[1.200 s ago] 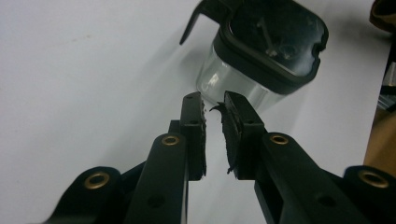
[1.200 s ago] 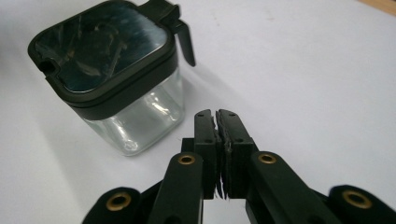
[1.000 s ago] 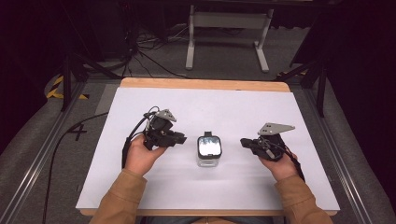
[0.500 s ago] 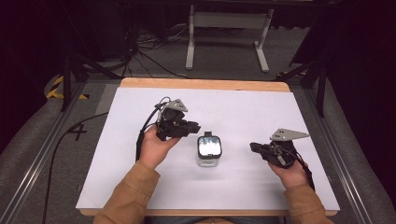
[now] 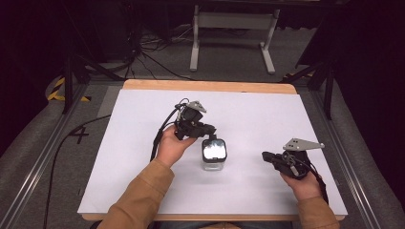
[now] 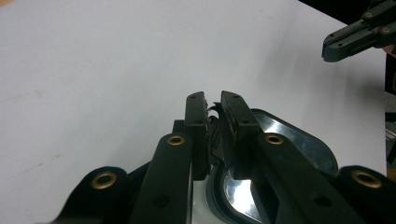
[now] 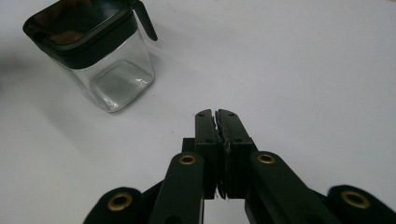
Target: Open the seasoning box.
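A small clear glass jar with a black-rimmed shiny lid stands on the white table. My left gripper hangs over the jar's far edge. In the left gripper view the left gripper shows a narrow gap between its jaws, which have just been closing, above the lid. I see no object gripped between them. To the right of the jar rests my right gripper, pointing at it. The right gripper has its jaws together and empty, and the jar with its black lid tab stands ahead to the left.
The white sheet has a wooden strip along its far edge. Beyond the table stand a grey metal frame and loose cables on the floor. The left gripper view shows the right gripper at its top right.
My left gripper has moved right, from beside the jar to over its far edge, and its jaws have narrowed. The right gripper has drifted right and toward the table's near edge.
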A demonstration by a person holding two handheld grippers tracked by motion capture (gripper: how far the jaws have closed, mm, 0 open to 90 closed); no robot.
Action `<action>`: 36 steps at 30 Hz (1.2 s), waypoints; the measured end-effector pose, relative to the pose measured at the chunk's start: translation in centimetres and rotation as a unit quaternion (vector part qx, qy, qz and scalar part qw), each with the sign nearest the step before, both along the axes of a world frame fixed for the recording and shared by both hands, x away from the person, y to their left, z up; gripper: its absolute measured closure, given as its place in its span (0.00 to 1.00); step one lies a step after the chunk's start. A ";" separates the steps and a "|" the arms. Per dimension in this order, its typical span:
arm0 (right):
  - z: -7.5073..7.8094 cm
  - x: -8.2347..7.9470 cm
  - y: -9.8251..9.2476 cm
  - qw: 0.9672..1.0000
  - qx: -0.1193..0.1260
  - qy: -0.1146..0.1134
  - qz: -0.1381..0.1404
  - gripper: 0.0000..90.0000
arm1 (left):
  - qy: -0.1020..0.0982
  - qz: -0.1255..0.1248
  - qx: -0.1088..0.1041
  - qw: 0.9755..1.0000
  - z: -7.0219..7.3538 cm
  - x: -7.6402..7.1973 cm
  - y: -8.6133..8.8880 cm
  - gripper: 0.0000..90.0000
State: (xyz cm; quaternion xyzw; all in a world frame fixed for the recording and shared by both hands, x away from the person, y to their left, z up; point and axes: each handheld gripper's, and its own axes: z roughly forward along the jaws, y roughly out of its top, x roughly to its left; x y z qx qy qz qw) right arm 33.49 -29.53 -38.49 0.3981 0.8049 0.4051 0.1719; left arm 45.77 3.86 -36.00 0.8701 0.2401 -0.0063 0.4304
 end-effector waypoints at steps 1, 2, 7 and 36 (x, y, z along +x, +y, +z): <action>0.0 0.0 0.0 1.000 0.001 0.002 -0.002 0.97 | 0.002 0.000 -0.001 1.000 -0.1 0.1 0.0 0.92; 0.0 0.0 0.0 1.000 0.001 0.002 -0.002 0.97 | 0.002 0.000 -0.001 1.000 -0.1 0.1 0.0 0.93; -0.1 0.0 0.3 1.000 0.000 0.002 0.003 0.97 | 0.009 0.004 0.011 1.000 -0.2 0.0 -0.1 0.99; 0.1 -0.3 5.4 0.997 0.007 -0.005 0.073 0.96 | 0.022 0.010 -0.002 1.000 -0.4 0.3 -0.2 1.00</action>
